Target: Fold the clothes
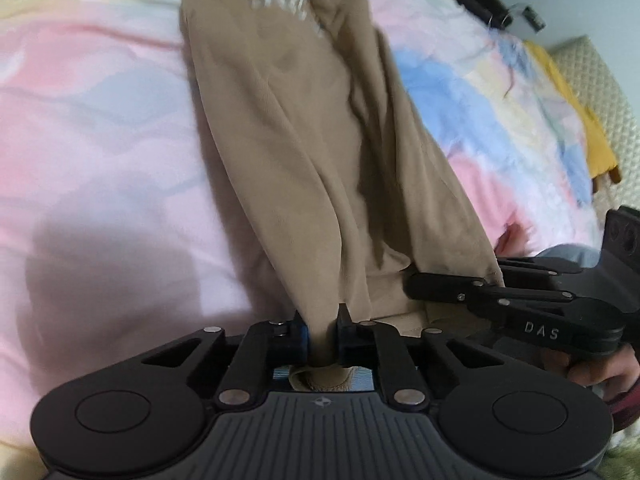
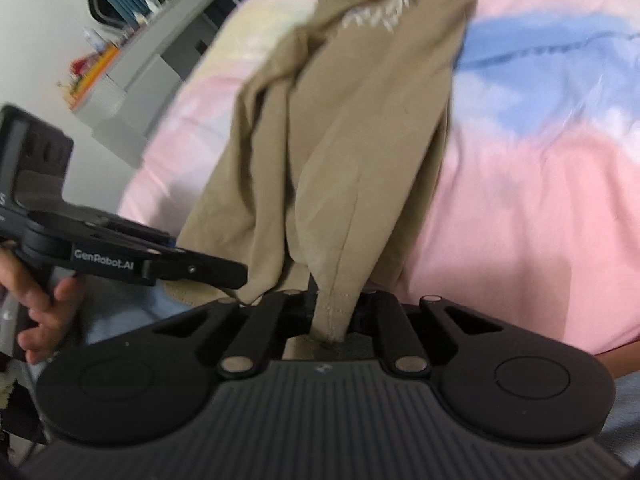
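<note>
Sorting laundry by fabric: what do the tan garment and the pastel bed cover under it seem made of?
Tan garment: looks like soft matte cotton-type knit, judging by its limp folds and stitched hem; exact fibre unclear. Pastel bed cover: a smooth printed woven sheet, slight sheen, pink, blue and yellow patches; probably cotton or polyester.

both wrist views look close along their fingers, sharing the tan garment (image 1: 304,152) and pastel bedspread (image 2: 540,200).
</note>
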Demonstrator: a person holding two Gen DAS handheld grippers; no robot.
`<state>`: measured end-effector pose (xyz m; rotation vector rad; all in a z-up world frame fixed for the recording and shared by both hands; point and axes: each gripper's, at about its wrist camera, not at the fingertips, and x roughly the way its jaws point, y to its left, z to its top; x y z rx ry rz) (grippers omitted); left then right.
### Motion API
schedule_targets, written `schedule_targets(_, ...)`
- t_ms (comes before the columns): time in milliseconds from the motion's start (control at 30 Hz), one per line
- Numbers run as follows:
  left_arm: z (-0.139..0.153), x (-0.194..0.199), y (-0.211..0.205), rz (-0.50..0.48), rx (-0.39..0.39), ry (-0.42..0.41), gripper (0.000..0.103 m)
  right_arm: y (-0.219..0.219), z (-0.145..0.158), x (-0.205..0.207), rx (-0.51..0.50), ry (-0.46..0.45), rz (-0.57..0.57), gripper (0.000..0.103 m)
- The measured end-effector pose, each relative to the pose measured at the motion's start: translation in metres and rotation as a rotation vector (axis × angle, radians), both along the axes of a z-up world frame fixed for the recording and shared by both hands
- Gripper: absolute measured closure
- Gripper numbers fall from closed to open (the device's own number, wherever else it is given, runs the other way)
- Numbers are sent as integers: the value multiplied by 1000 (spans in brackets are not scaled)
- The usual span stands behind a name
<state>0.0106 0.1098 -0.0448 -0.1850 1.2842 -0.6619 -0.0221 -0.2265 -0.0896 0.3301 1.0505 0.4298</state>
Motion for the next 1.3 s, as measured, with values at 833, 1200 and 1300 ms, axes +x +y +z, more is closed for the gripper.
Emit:
schedule_targets(833, 119, -146, 1, 30, -253, -201, 94, -102, 111, -144, 149, -301, 12, 94)
schedule_targets(1200, 149, -70, -23, 106, -312, -345, 94, -109, 127, -51, 238, -388, -117, 93)
schedule_targets(1300, 152, -20, -26, 166, -337, -385, 94, -107, 128, -4, 235, -408, -151, 93)
